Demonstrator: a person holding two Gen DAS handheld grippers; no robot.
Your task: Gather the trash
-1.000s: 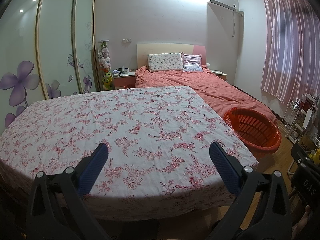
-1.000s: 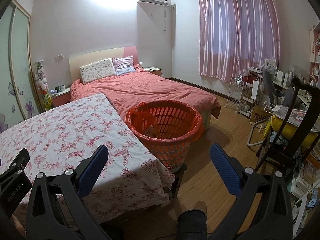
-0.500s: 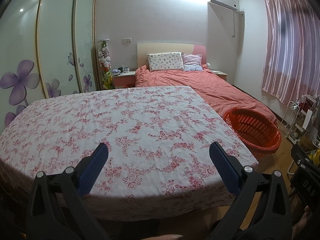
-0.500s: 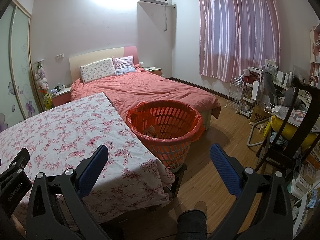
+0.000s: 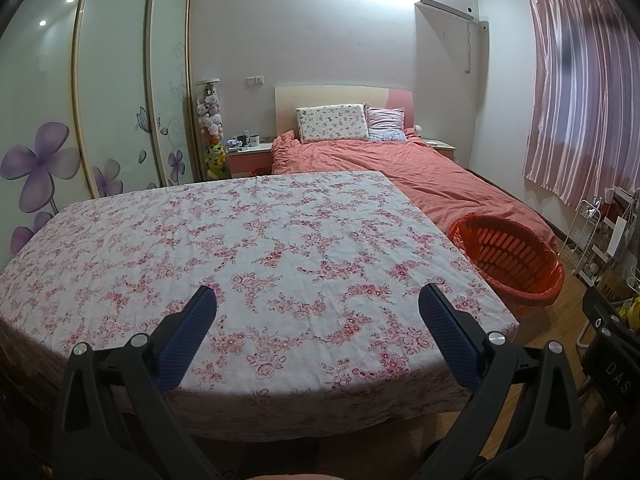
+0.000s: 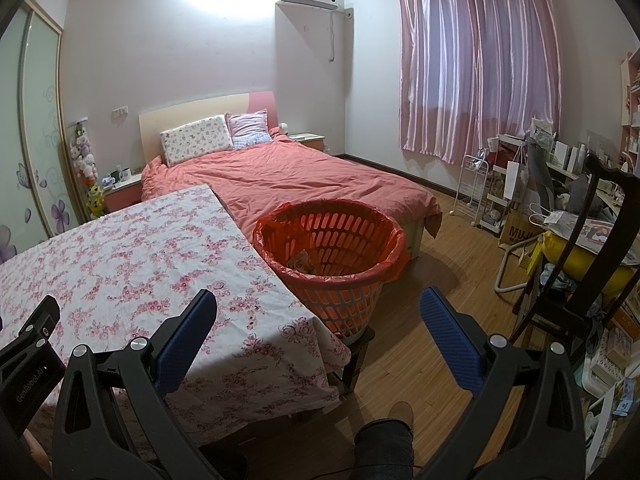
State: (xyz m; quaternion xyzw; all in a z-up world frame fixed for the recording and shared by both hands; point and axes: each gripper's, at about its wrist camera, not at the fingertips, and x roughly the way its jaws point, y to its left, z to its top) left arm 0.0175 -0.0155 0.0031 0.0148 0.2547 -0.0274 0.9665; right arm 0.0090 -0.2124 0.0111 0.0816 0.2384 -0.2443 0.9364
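Just ahead of right tongs (image 6: 318, 306): basket (image 6: 332, 258)

Left gripper (image 5: 318, 312): we see black frame arms, blue textured pads (image 5: 186, 338), silver screws.
Right gripper (image 6: 318, 312): ours matches, black with blue pads (image 6: 450, 340); white "GenRobot.AI" lettering marks the neighbouring black body.
Clothing: we wear a dark trouser leg (image 6: 382, 446), tan shoe (image 6: 401, 412).
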